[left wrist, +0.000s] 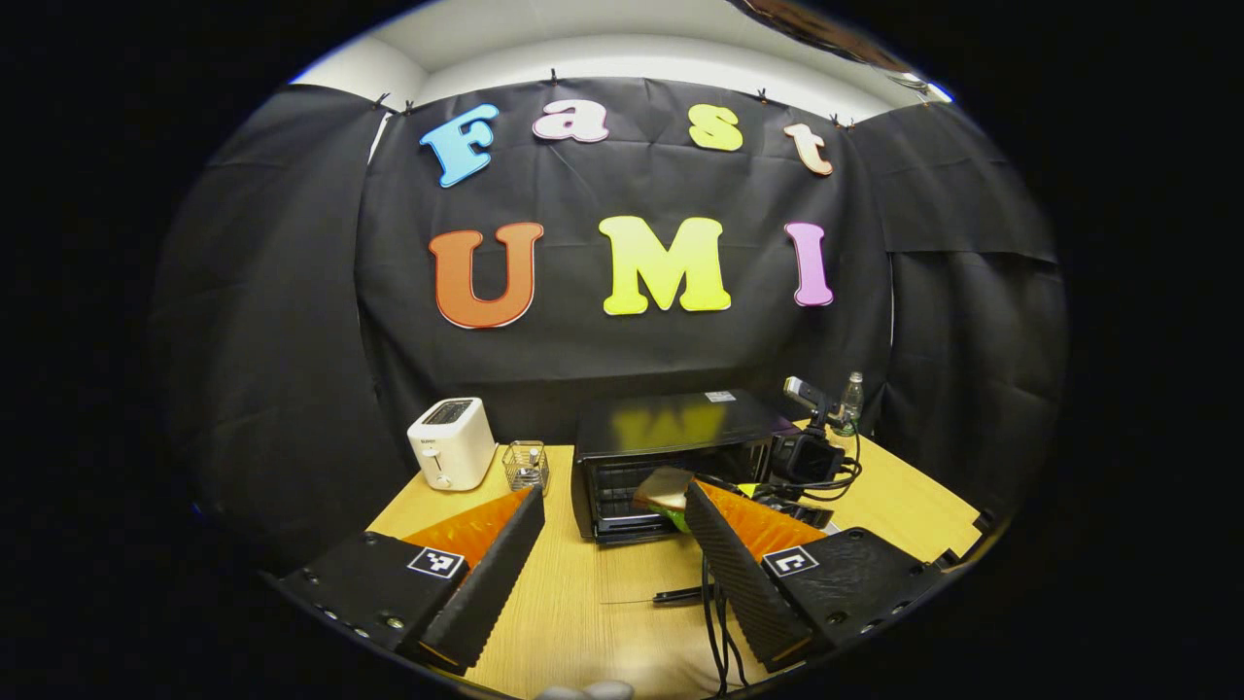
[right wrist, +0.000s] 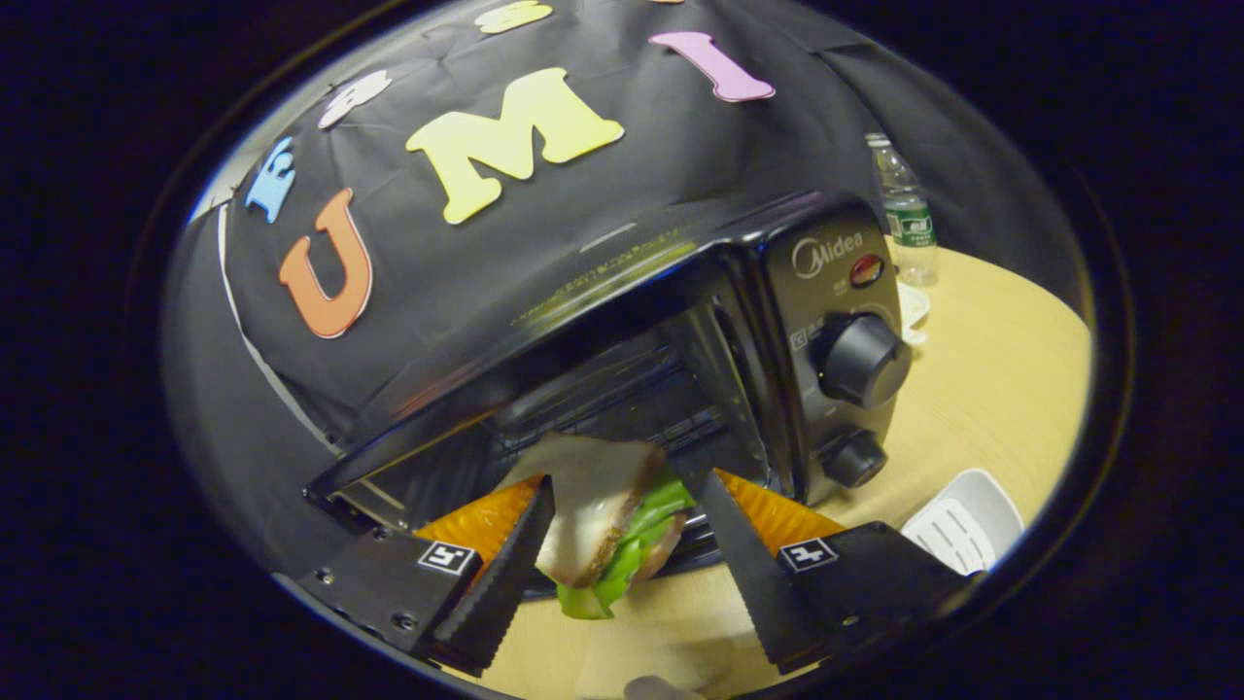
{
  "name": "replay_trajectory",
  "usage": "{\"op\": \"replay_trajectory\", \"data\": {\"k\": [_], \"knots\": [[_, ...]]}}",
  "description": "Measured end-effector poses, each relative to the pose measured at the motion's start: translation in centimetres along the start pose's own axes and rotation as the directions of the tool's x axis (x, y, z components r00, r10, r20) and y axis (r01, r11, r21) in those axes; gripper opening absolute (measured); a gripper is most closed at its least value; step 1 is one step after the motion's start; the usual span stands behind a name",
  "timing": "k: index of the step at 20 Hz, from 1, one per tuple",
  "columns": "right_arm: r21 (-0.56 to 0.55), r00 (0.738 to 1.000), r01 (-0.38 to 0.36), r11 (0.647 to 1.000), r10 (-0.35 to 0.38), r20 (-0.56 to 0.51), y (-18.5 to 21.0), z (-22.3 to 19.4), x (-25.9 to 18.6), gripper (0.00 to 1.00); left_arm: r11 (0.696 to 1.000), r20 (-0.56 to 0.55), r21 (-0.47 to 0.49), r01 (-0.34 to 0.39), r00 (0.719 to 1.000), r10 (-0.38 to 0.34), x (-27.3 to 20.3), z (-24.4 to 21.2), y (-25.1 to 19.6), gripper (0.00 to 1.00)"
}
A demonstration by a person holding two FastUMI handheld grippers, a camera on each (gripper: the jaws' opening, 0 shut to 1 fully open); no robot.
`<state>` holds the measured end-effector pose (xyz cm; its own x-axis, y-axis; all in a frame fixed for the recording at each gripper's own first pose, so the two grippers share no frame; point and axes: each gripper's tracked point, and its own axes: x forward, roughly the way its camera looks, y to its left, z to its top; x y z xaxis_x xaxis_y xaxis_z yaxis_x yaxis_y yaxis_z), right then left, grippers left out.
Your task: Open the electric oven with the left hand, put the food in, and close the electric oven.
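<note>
The right gripper was found clamped on the sandwich, held at the open oven mouth, at 12 o'clock from the fingers. The left gripper was found spread apart, holding nothing, with the oven at 12 o'clock on the table.

Dim booth, overhead light, fisheye edge warp, oven top glare.
</note>
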<state>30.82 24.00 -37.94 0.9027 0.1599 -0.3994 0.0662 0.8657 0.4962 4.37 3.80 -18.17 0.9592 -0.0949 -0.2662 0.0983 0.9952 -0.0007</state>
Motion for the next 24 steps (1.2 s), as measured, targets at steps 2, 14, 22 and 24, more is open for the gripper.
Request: {"op": "replay_trajectory", "data": {"k": [2,14,22,24], "knots": [[-0.031,1.0,-0.004,1.0,0.005,0.006,0.0,0.7,-0.9,0.95,1.0,0.009,0.005,-0.004,1.0,0.004,-0.1,0.0,0.0,0.96],[-0.355,0.992,0.074,0.932,-0.034,0.118,-4.3,9.2,-16.2,0.96,0.999,0.031,0.022,-0.036,0.999,0.036,-0.2,-1.0,-0.1,0.96],[-0.474,0.975,0.155,0.867,-0.058,0.213,-10.6,16.6,-28.3,0.96,1.0,-0.097,-0.004,-0.029,0.995,0.029,1.6,-8.8,-4.1,0.96],[-0.509,0.967,0.184,0.841,-0.061,0.248,-11.9,18.5,-30.8,0.96,1.0,-0.119,-0.007,-0.026,0.993,0.025,2.0,-10.5,-5.3,0.96]]}}
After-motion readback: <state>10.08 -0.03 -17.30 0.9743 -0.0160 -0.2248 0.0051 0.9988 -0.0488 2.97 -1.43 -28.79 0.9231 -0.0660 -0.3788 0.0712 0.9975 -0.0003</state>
